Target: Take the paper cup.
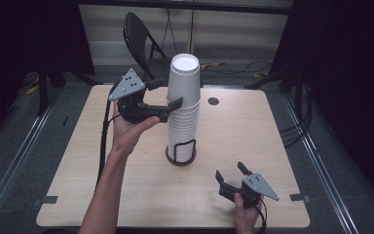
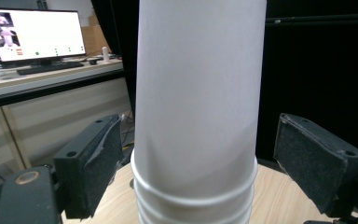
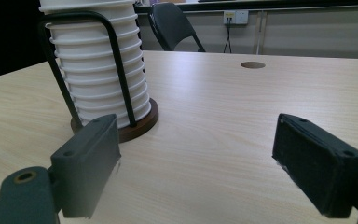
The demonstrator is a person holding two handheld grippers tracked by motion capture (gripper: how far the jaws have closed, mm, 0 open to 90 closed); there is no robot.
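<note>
A tall stack of white paper cups [image 1: 183, 105] stands upside down in a round dark holder [image 1: 180, 157] with wire uprights near the table's middle. My left gripper [image 1: 164, 93] is raised beside the stack's top, open, its jaws on either side of the top cup [image 2: 196, 93] without clamping it. One pad [image 2: 91, 164] sits close to the cup wall; the other pad [image 2: 317, 158] stands apart. My right gripper [image 1: 231, 173] rests low near the table's front right, open, with nothing between its jaws [image 3: 196, 163]. It looks toward the cup stack [image 3: 100, 70] and holder base [image 3: 140, 126].
The wooden table [image 1: 233, 126] has a round cable hole [image 1: 213, 101] behind the stack. A black folding chair [image 1: 143, 46] stands beyond the far edge. Cables trail from the left gripper along the table's left side. A desk with a monitor [image 2: 32, 32] stands off to one side.
</note>
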